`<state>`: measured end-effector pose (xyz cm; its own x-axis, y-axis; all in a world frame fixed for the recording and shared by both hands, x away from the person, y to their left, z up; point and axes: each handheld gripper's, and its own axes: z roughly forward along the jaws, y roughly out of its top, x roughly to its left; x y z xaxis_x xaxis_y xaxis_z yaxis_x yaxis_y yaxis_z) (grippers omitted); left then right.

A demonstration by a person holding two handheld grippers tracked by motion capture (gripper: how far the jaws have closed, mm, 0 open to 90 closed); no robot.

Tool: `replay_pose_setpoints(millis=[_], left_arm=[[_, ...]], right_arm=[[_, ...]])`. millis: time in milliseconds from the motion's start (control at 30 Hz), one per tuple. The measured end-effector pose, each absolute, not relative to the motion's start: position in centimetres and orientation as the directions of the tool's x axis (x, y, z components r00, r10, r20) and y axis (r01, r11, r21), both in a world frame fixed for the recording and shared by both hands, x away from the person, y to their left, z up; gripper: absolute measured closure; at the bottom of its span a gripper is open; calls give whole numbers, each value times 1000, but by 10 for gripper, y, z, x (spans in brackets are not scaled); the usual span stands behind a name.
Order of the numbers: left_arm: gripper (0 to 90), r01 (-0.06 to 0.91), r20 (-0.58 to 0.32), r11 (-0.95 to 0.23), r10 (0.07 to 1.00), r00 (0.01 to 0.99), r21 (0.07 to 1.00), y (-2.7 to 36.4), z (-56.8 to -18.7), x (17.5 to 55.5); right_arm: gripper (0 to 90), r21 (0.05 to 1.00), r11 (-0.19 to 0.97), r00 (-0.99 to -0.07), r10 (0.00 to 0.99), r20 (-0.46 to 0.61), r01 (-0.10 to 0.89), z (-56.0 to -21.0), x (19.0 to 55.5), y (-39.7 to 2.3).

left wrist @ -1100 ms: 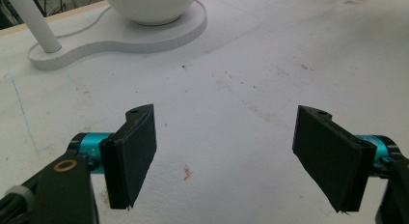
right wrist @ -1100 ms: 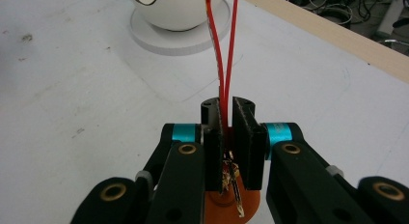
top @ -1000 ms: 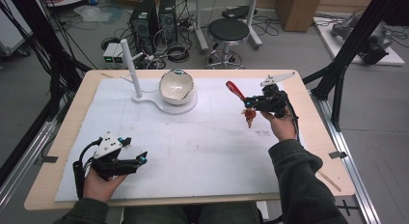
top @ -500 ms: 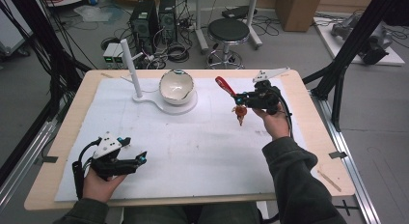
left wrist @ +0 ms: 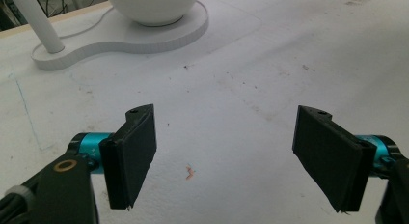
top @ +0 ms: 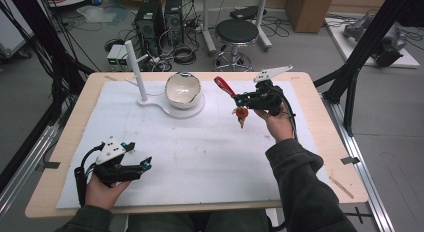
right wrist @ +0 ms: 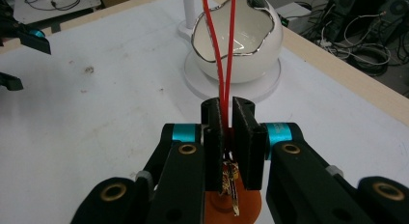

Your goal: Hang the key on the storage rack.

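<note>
One red loop (top: 225,86) with its orange charm, clenched in our right gripper (top: 244,99), had drifted toward the bowl (top: 183,89) at ten o'clock, while our left gripper (top: 142,164) lay released.

The bowl (top: 183,89) sits on a stand (top: 165,106) at the table's (top: 320,117) far side. Right of it hangs the keyring (top: 242,113); the left gripper (top: 145,164) lies near-left.

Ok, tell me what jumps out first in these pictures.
The red strap stands out, pinched in the right gripper above the mat's right half, with a small orange thing dangling below. Next comes the white egg-shaped bowl on its stand at the far middle. The left gripper rests open near the front left.
</note>
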<state>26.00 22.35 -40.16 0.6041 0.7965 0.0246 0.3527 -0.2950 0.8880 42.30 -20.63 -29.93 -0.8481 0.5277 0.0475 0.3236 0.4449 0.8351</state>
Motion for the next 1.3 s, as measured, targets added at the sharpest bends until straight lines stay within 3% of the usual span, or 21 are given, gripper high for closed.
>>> replay_pose_setpoints(millis=[1300], left_arm=[[242,350,21,-293,792,610,890,223,-401,259]], right_arm=[[830,848,472,-903,429,21,243,-269,430,-142]])
